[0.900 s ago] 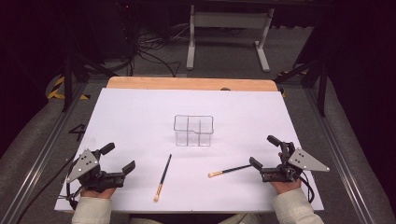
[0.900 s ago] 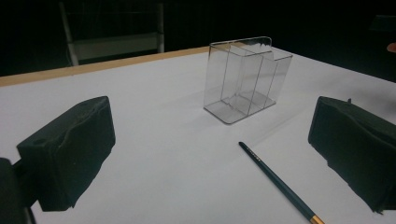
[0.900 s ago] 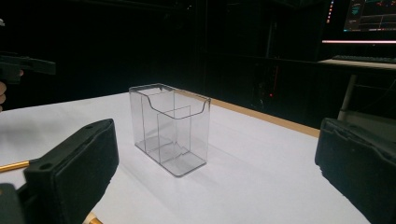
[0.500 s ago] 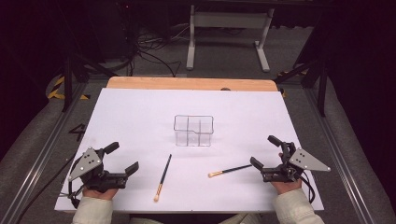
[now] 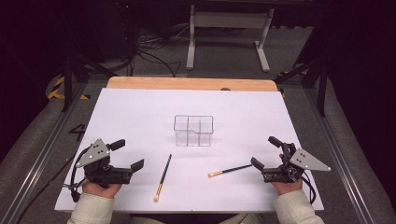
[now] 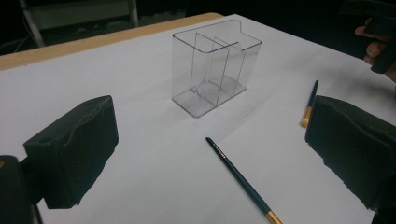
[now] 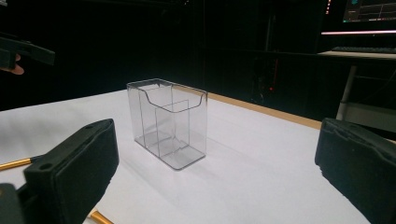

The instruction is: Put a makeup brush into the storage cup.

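Observation:
A clear plastic box point(image 5: 193, 130) with several compartments stands upright in the middle of the white sheet. One dark brush point(image 5: 163, 176) lies in front of it to the left, its gold end toward me. Another brush point(image 5: 231, 170) lies to the right. My left gripper point(image 5: 128, 154) rests open at the near left, jaws wide apart and empty. In the left gripper view the box point(image 6: 212, 70) and the nearer brush point(image 6: 238, 175) lie ahead. My right gripper point(image 5: 265, 151) rests open at the near right, just beyond the right brush's dark end. The right gripper view shows the box point(image 7: 168, 121) between the jaws, farther off.
The white sheet point(image 5: 140, 112) covers a wooden table whose far edge point(image 5: 187, 84) shows. Dark floor, cables and a metal stand point(image 5: 229, 28) lie beyond. Rails run along both table sides.
My left gripper has edged a little to the right. The right gripper, the box and both brushes have stayed put.

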A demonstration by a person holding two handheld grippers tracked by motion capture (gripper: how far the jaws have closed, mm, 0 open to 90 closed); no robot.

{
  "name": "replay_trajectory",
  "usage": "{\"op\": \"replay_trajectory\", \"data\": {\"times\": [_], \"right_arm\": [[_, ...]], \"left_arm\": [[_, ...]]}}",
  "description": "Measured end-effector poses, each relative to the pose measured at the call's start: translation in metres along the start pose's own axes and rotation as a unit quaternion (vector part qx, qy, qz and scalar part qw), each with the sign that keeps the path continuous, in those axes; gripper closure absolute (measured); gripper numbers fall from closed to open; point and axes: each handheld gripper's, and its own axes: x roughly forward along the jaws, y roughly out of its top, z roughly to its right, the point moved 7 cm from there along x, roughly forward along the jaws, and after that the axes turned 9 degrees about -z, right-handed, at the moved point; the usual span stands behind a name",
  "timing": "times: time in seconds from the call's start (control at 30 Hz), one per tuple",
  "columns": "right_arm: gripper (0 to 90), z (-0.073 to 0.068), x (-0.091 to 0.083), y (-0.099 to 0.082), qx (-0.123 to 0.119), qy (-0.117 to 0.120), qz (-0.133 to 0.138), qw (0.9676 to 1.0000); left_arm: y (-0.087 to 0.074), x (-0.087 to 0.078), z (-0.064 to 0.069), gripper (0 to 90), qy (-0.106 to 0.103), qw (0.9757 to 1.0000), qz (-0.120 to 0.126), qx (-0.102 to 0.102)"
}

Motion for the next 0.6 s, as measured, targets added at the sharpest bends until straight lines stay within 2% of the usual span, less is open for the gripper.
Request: {"op": "replay_trajectory", "data": {"times": [0.23,0.37,0.43,0.47,0.53,0.6], "right_arm": [[0.0,0.000,0.002,-0.002,0.000,0.002,-0.006,1.0000],[0.0,0.000,0.002,-0.003,-0.001,0.000,-0.012,0.9999],[0.0,0.000,0.002,-0.003,-0.003,-0.001,-0.014,0.9999],[0.0,0.000,0.002,-0.003,-0.004,-0.001,-0.015,0.9999],[0.0,0.001,0.001,-0.003,-0.005,-0.003,-0.016,0.9999],[0.0,0.002,0.001,-0.003,-0.008,-0.006,-0.017,0.9998]], "left_arm": [[0.005,0.005,0.003,3.6,-0.005,0.9990,-0.044,0.007],[0.006,0.012,0.007,4.2,-0.018,0.9964,-0.081,0.013],[0.006,0.015,0.008,5.3,-0.035,0.9942,-0.101,0.013],[0.006,0.017,0.009,5.7,-0.044,0.9921,-0.117,0.011],[0.006,0.020,0.011,6.9,-0.050,0.9896,-0.134,0.010],[0.007,0.022,0.013,7.0,-0.056,0.9860,-0.157,0.007]]}}
